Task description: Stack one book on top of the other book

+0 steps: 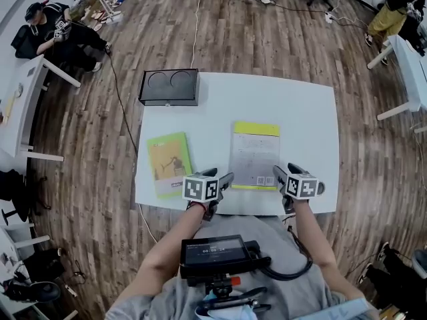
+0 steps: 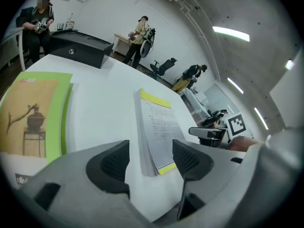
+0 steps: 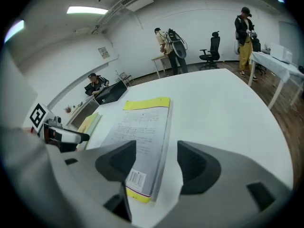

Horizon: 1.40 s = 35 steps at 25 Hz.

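Green book [image 1: 168, 163] at 9 o'clock of yellow book [image 1: 255, 154], unstacked.
Left tool [image 1: 225, 179] and right tool [image 1: 279, 174], spread and empty, flank its 6 o'clock edge, seemingly for a two-sided lift.

A white table [image 1: 300, 112] stands on a wood-plank floor [image 1: 253, 32] under strip ceiling lights [image 3: 85, 9].

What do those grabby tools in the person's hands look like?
The left tool and right tool are grey, and each carries a white cube with black square markers. Their two jaws have dark, bumpy pads.
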### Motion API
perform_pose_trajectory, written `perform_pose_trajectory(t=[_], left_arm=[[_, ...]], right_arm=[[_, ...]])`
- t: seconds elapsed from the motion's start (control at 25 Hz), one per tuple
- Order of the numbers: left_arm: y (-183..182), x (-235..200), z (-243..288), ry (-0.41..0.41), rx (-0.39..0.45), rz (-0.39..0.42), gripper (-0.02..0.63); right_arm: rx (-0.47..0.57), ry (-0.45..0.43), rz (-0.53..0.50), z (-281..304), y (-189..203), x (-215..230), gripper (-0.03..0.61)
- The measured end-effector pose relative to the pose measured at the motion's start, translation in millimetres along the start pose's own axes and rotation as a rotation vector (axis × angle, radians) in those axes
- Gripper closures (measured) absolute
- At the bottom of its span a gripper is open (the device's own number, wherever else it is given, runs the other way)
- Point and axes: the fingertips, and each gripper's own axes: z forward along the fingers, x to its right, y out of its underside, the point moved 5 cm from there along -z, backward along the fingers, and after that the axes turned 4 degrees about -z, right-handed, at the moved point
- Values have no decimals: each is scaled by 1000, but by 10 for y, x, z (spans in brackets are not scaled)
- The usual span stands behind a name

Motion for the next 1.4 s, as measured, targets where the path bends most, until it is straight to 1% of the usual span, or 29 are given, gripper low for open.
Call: perform_pose_trajectory(t=[0.12,0.28,0.48,0.64,0.8,0.92,1.04,1.2,1.4], left_arm=[[59,54,-201,46,31,-14,342],[55,112,-396,80,88,-47,342],[-85,174,-655,133,196,-107,342],[-201,144,-912,138,279,-126,342],[-252,-40,-1188,102,349,-145,342],[-265,-287,-1417,43,393,-157,342],[-237,-561,-1616,-23,421,-169,342],[-148,-887,-1755,-107,428,-172,342],[-82,-1237,-1873,-160,401,-170,342]], right_arm=[[19,-42,-62,-7,-143,-186,328],[45,-126,-161,46,-399,-594,322],[71,-253,-244,73,-665,-1155,318],[77,-333,-309,141,-791,-1530,316],[59,-390,-355,264,-823,-1843,316],[45,-427,-388,369,-842,-2098,316],[30,-459,-411,480,-841,-2339,316],[-4,-484,-426,644,-773,-2561,316],[-37,-505,-427,824,-694,-2860,316]])
